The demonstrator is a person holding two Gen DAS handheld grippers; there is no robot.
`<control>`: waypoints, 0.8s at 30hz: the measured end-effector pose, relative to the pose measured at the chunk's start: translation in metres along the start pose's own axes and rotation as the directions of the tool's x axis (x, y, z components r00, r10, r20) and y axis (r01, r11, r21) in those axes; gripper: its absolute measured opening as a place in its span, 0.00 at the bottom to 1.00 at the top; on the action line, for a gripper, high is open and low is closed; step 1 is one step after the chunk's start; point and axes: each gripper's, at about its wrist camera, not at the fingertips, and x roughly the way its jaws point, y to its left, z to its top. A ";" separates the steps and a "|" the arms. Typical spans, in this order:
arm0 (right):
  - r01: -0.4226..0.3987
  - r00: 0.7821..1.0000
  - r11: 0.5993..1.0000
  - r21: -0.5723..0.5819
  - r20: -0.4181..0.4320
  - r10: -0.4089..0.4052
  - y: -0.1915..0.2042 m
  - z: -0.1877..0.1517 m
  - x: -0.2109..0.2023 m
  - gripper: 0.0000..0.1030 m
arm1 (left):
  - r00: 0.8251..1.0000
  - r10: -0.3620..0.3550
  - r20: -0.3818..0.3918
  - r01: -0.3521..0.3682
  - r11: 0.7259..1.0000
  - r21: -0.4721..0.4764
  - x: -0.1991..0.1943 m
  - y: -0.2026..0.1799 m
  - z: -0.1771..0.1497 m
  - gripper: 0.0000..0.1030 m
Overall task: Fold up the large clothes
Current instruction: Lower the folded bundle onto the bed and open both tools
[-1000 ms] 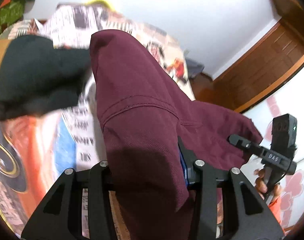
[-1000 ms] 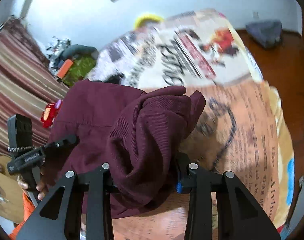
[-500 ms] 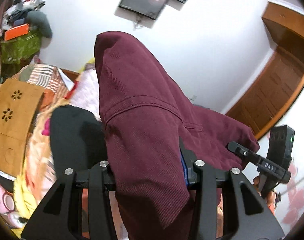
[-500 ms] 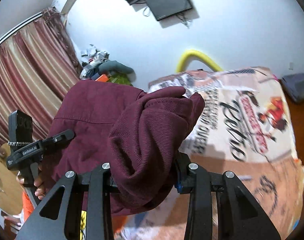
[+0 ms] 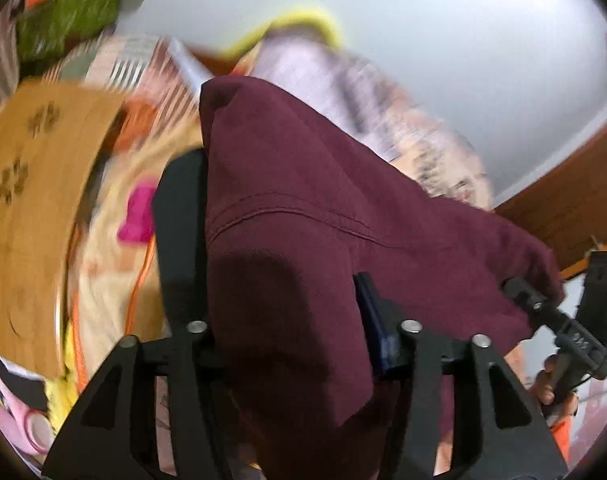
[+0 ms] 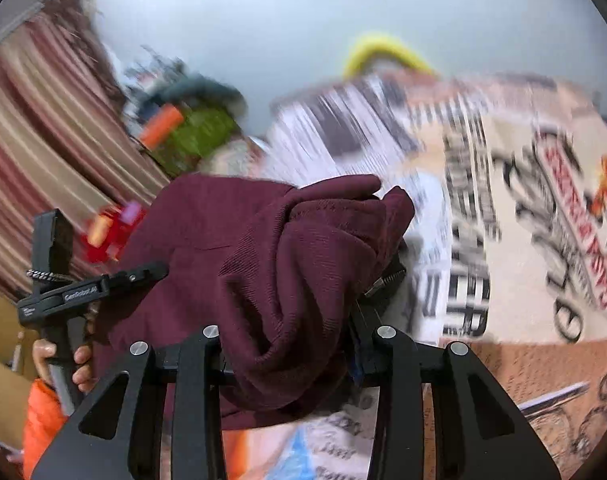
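Gripping the maroon garment (image 5: pixel 303 240), left gripper (image 5: pixel 287 304) jaws clamped on bunched cloth, raised over the bed (image 5: pixel 423 148). Right wrist view: right gripper (image 6: pixel 291 300) jaws likewise pinching garment, left gripper at left, hand-held.

Bunched maroon garment (image 5: pixel 303 220), held aloft
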 end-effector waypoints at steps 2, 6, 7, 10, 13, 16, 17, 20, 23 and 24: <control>0.009 1.000 1.000 0.010 -0.006 -0.009 -0.007 -0.006 0.011 0.35 | 0.998 -0.031 0.055 0.033 0.999 -0.037 0.006 0.016 -0.011 0.67; 0.013 1.000 1.000 -0.005 -0.016 -0.013 -0.009 -0.007 0.002 0.42 | 0.998 -0.031 0.063 0.033 0.998 -0.045 -0.002 0.015 -0.018 0.70; 0.025 1.000 1.000 -0.017 -0.018 -0.025 -0.009 -0.010 -0.002 0.43 | 0.998 -0.018 0.064 0.021 0.999 -0.044 -0.006 0.012 -0.020 0.70; 0.068 0.998 0.997 -0.034 -0.003 -0.068 -0.007 -0.021 -0.010 0.51 | 0.997 0.027 0.076 -0.023 0.999 -0.050 -0.025 -0.001 -0.030 0.70; 0.106 0.994 0.994 -0.008 0.005 -0.106 -0.017 -0.031 -0.021 0.65 | 0.990 0.086 0.116 -0.081 0.996 -0.043 -0.041 -0.004 -0.037 0.70; 0.114 0.994 0.993 0.010 -0.001 -0.114 -0.024 -0.039 -0.034 0.65 | 0.978 0.134 0.162 -0.132 0.991 -0.027 -0.066 -0.015 -0.061 0.70; 0.118 0.993 0.993 0.005 -0.008 -0.118 -0.024 -0.043 -0.042 0.65 | 0.974 0.148 0.169 -0.146 0.989 -0.025 -0.070 -0.018 -0.067 0.70; 0.145 0.989 0.988 -0.048 -0.025 -0.146 -0.017 -0.055 -0.061 0.65 | 0.964 0.199 0.177 -0.199 0.980 -0.020 -0.086 -0.023 -0.088 0.70; 0.170 0.985 0.980 -0.105 0.006 -0.171 -0.004 -0.067 -0.088 0.65 | 0.949 0.251 0.188 -0.254 0.967 -0.011 -0.104 -0.029 -0.109 0.70; 0.172 0.985 0.977 -0.129 0.031 -0.169 0.005 -0.072 -0.105 0.65 | 0.946 0.252 0.205 -0.256 0.967 -0.010 -0.116 -0.033 -0.116 0.70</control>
